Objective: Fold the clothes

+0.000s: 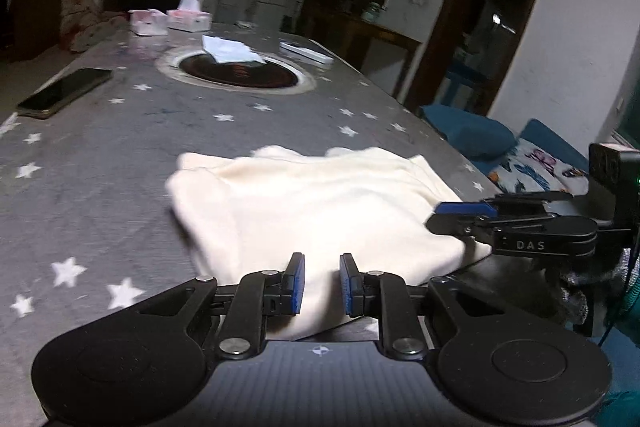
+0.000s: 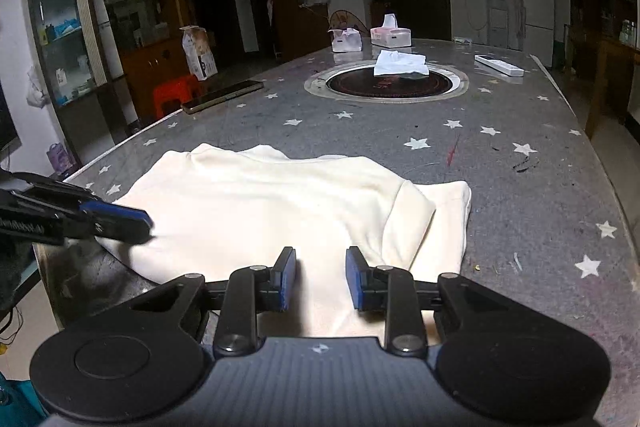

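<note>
Cream garment (image 2: 280, 203) on counter (image 2: 520, 187) partly folded, sleeve tucked over; near hem still unfolded. Left hand-held gripper (image 1: 322, 285) and right hand-held gripper (image 2: 321, 279) slightly spread, cloth between; grip impossible to tell

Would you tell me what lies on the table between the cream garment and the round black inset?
Nothing: in the right wrist view, only bare star-printed tabletop separates the cream garment from the round black inset.

Grey surface (image 2: 520, 195) with white star print. Cream garment (image 2: 280, 203) lies folded at the near edge. Round dark inset hotplate (image 2: 386, 83) at the middle, a white folded cloth (image 2: 400, 63) on it. Far: two tissue boxes (image 2: 390, 35). Left edge: phone (image 2: 224, 95). Far right: white remote (image 2: 499, 65).
</note>
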A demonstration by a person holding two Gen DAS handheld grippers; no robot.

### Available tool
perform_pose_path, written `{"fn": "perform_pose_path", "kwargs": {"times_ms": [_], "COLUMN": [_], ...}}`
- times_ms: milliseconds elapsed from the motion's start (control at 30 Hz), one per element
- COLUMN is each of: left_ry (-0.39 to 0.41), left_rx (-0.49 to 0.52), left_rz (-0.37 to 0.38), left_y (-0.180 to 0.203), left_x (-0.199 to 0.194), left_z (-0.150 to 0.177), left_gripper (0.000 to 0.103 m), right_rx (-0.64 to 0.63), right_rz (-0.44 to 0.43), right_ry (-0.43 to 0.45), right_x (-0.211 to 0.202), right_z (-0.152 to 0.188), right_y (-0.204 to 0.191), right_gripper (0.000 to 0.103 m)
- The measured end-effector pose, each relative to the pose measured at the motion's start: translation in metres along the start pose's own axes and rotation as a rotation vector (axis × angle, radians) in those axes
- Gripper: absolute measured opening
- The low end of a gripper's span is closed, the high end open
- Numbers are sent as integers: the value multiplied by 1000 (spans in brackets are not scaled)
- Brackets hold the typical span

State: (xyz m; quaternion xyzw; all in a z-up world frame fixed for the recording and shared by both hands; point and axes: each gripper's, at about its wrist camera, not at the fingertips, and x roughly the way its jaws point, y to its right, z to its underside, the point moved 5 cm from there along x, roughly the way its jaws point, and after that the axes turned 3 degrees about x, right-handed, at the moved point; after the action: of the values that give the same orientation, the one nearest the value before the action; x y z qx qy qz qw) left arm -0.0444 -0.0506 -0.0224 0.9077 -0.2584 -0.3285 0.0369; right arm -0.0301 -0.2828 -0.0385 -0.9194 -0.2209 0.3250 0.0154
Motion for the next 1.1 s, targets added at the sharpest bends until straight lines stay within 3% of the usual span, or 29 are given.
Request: {"fn": "perform_pose_path", "kwargs": {"times_ms": [167,333,433,967,1100], "left_ry": [19,45,17,1,13], "left_rx": [-75,-40,-58,-41,-22], "left_rz": [5,-22,-37,-41,-46], "left_y": [-18,-17,-25,-27,-25], "left_x": [-8,-16,-8,-6,-5], "left_z": [3,-8,-5,-7,-16], "left_gripper": [20,20,19,19,24], "right_rx": [-4,-9,-12,18,14], "right_rz": [0,3,0,-5,1], "right_ry": [-3,0,18,-7,17], "right_x": [-1,-3,-4,14,13], "right_z": [0,-6,-12,-20,-32], "right_y": [0,-2,-4,7,9], "right_gripper": [27,28,34,32,33]}}
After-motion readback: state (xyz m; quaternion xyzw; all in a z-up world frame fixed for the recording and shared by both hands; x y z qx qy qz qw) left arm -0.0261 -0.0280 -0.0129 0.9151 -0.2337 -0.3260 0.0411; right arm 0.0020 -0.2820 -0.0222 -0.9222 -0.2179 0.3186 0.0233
